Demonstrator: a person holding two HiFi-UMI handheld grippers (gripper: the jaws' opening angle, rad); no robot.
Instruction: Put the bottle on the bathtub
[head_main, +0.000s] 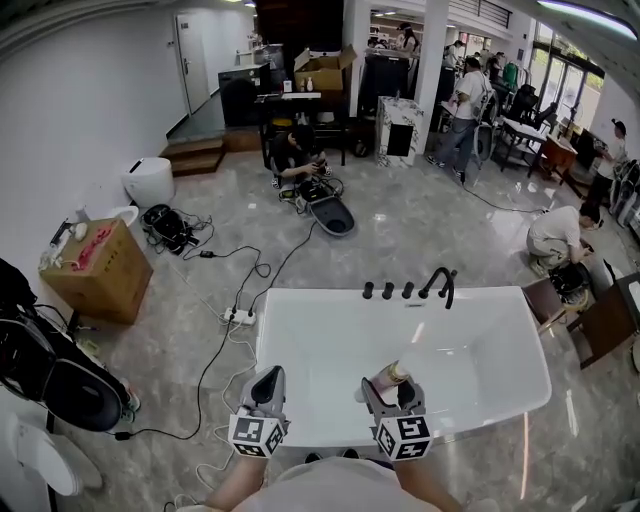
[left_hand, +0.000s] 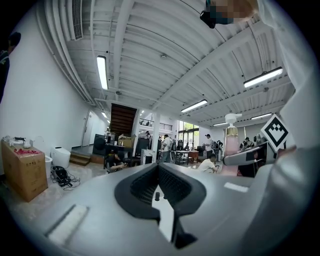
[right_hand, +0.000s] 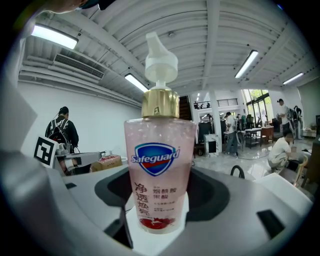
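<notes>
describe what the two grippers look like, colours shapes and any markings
The left gripper and right gripper match: smooth grey moulded bodies tapering to two jaws lined with black ribbed pads. Each carries a white cube printed with black square markers at the end nearest the person. No cables show on them. The person wears a light-coloured top.

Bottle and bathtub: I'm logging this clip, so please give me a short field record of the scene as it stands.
item: pink soap bottle, upright, white pump, gold collar
held by: right gripper, jaws closed on its lower body
other tool: left gripper, jaws together, nothing between them
target: white bathtub, black taps on its far rim
item position: in the air by the tub's near side, not yet set down
</notes>
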